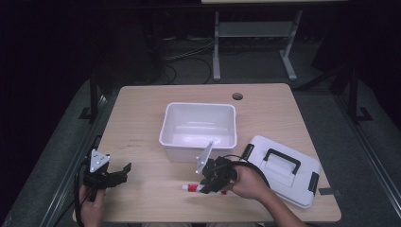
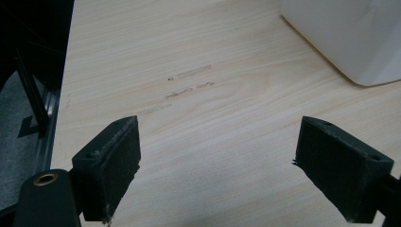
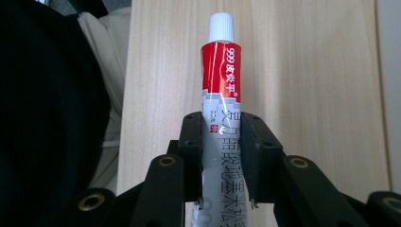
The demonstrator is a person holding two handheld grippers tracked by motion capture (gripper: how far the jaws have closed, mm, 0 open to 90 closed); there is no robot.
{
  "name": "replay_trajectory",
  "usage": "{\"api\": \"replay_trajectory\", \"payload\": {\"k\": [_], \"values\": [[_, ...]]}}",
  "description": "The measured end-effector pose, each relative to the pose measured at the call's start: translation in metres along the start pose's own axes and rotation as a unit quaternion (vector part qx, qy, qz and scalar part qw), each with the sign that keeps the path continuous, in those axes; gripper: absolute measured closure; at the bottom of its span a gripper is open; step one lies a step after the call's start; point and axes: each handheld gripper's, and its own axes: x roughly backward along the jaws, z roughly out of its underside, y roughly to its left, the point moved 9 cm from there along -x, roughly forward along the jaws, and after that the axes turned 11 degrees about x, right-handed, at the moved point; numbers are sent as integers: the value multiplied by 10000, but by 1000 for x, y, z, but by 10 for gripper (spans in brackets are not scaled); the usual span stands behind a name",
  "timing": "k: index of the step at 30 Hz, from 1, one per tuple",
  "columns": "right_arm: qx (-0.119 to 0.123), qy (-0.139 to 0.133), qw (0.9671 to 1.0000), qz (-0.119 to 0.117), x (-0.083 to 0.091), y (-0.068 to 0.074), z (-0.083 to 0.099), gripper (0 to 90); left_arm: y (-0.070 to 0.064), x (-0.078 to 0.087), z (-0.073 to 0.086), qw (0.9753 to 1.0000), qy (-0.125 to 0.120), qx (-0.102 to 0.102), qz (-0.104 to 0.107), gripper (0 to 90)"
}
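The right hand-held gripper [image 3: 221, 158] is pinching the ointment tube [image 3: 221, 99] at its soft middle, low over the near tabletop [image 1: 156, 198]; squeezing harder risks buckling it, or it is slipping sideways. The left hand-held gripper [image 2: 217, 175] is hovering spread, empty, at the near left.

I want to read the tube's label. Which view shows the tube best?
The right gripper view: the tube stands close and sharp, red band and white cap plain, the right gripper shut on it. The high view shows it small, partly hidden by that gripper. The left gripper view looks at bare table.

Dim room, lit tabletop, perhaps slightly soft
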Motion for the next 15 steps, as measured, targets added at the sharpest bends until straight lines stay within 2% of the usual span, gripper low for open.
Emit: {"api": "replay_trajectory", "payload": {"k": [15], "values": [[205,-16,9997,117,33,-4,-25,712,0,0,0,10000,0,0,5,142]]}}
